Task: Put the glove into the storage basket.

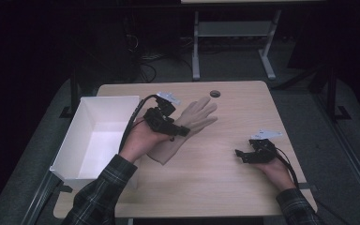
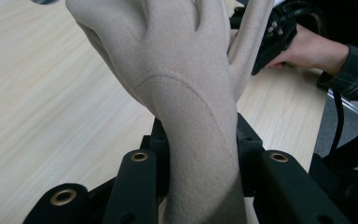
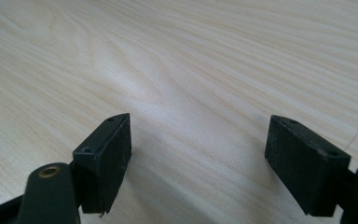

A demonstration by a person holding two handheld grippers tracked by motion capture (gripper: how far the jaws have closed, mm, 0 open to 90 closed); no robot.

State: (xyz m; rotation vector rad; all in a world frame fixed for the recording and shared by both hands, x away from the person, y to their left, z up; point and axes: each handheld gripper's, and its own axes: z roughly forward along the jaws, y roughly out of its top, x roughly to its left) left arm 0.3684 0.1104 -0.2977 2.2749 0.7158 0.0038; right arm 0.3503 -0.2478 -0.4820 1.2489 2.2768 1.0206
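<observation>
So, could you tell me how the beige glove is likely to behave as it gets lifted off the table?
The glove looks like soft fleece, so it will probably flop and drape rather than hold its shape. The left tool is shut on its cuff, and in the left gripper view its fingers stand loosely beyond the jaws, suggesting it is light. The napped surface likely grips well, so slipping seems unlikely.

A dim lab: wooden table [image 1: 225, 173] (bare frames and cables [image 1: 145, 61] behind).
</observation>
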